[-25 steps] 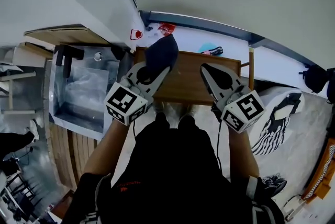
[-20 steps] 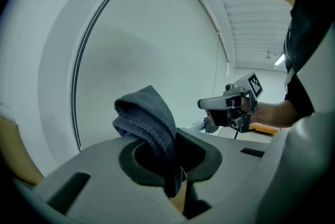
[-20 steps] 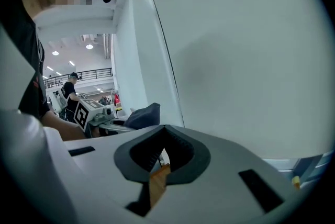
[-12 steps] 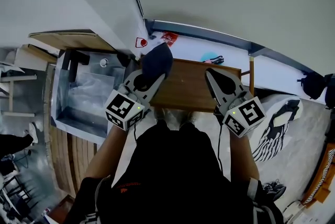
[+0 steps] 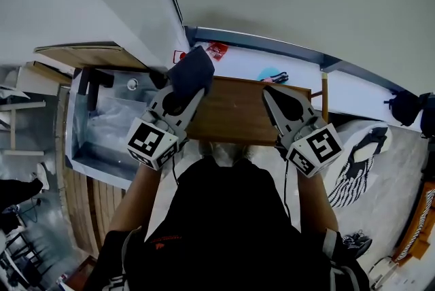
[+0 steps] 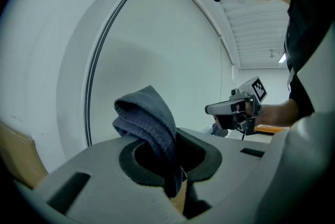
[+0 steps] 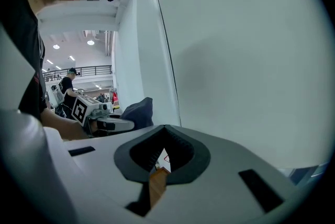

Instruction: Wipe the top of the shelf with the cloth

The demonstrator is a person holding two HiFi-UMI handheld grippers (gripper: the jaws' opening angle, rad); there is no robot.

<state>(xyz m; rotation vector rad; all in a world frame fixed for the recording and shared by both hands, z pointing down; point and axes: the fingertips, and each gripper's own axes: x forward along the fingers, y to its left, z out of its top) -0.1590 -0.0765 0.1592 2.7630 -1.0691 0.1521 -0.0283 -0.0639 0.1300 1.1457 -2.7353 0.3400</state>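
Holding the cloth (image 5: pixel 191 70) over the far left corner of the shelf (image 5: pixel 234 113), we have the left gripper (image 5: pixel 182 88) clamped on a bunched fold of it. In the left gripper view the dark fabric (image 6: pixel 150 119) rises out of the pinch point and droops over the jaws, with only the pale wall (image 6: pixel 172 50) behind it. From that we judge the cloth is up in the air and not pressed to the wood. The right gripper (image 5: pixel 271 94) hovers over the right half of the shelf top. Its jaws meet at the tips with nothing between them, and a sliver of wood shows through the gap below. We read this as the start of a wiping pass, with the cloth poised at the back corner near the wall. The next move calls for tipping the left gripper down so the hanging fabric lies flat on the top. We would then draw it across the board with steady pressure, keeping the right gripper out of its path.
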